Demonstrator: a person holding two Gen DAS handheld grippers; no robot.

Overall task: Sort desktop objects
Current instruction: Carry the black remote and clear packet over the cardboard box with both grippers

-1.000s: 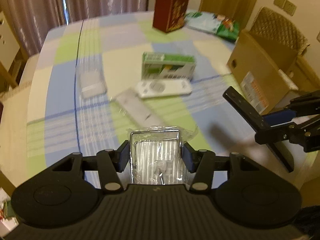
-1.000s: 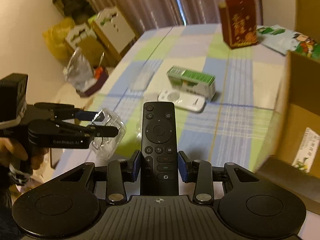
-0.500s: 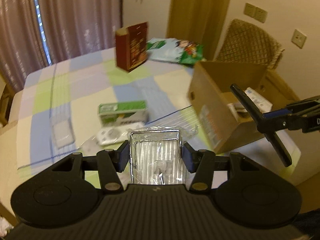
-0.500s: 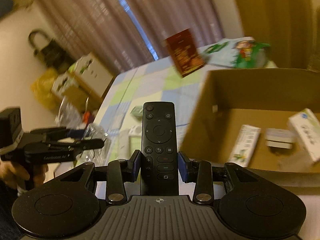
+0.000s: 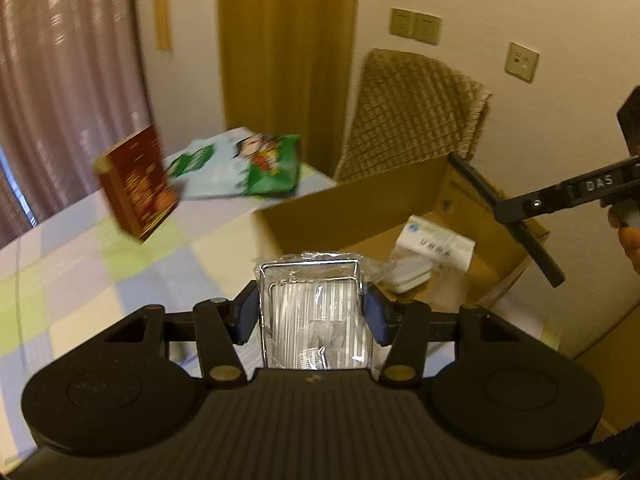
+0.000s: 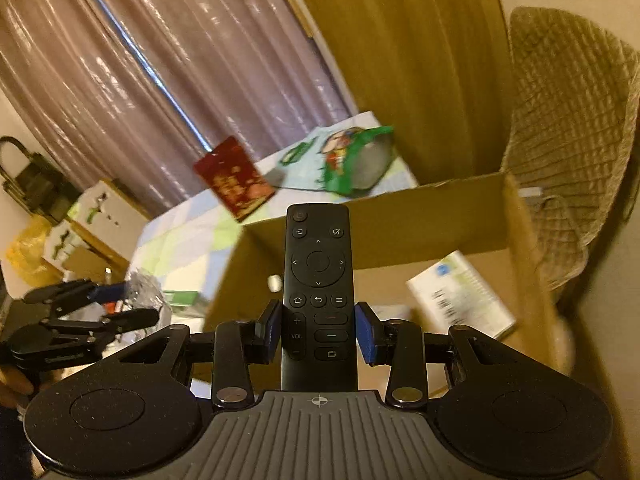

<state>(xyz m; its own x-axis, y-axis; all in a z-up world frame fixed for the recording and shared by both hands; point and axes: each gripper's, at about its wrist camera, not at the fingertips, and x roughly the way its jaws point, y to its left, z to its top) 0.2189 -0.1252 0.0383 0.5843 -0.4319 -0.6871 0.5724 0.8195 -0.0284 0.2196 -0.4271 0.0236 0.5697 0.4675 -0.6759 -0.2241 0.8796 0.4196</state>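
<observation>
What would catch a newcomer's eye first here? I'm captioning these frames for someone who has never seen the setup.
The black remote control, clamped upright in the right gripper at the centre of the right wrist view, points toward the open cardboard box. In the left wrist view the left gripper grips a clear plastic package near that box, which already holds a white carton. Behind, a dark red box stands on the checked tablecloth.

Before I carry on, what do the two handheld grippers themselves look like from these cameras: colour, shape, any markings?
Both are matte black. The left gripper and right gripper each have blue pads on two black fingers, silver pivot rivets, two round discs with circular recesses flanking a ribbed grey plate with a small crosshair mark. Seen from the side, the right gripper's arm bears white letters "DAS"; the left's side lettering is blurred. No cables or sleeves show clearly.
</observation>
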